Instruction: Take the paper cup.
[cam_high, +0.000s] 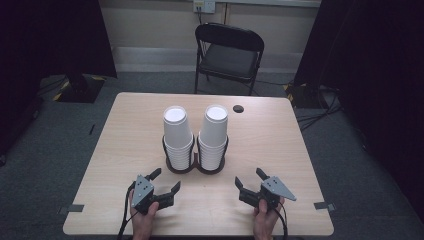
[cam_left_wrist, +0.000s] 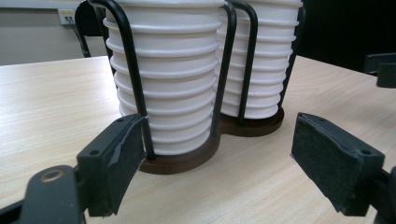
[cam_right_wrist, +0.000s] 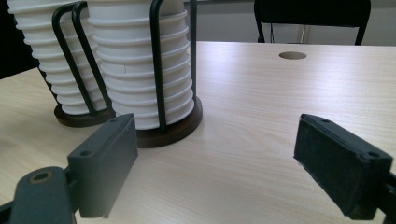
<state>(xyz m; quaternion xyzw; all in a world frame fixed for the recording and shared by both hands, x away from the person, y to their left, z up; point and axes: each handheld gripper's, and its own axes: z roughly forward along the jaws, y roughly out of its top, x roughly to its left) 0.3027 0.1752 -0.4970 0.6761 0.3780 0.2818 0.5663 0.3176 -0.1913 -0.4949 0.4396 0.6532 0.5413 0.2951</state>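
The room is dim, with dark curtains on both sides, grey carpet, and a black folding chair (cam_high: 229, 52) standing beyond the far edge of a light wood worktop (cam_high: 125, 145). A small round cable hole (cam_high: 238, 108) sits near the far edge, right of centre.

At the centre of the worktop stands a double cup holder (cam_high: 196, 167): two joined dark round bases with black wire uprights. Each bay carries a tall stack of white paper cups, nested upright. The left stack (cam_high: 178, 132) and the right stack (cam_high: 214, 131) rise to about the same height and stand just beside one another. No loose cup lies on the worktop.

The left hand-held gripper (cam_high: 166, 181) rests near the front edge, left of centre, with its jaws spread wide and nothing between them. In the left gripper view the jaws frame the base of the nearer stack (cam_left_wrist: 168, 74) without touching it. The right hand-held gripper (cam_high: 248, 179) rests near the front edge, right of centre, also spread wide and empty; in the right gripper view the holder (cam_right_wrist: 173, 133) lies ahead and to the left.

Judged progress: the work is at its start. Both stacks appear complete and undisturbed, and neither gripper is in contact with a cup or the holder. Approach, grasp and removal of a cup all remain to be done.
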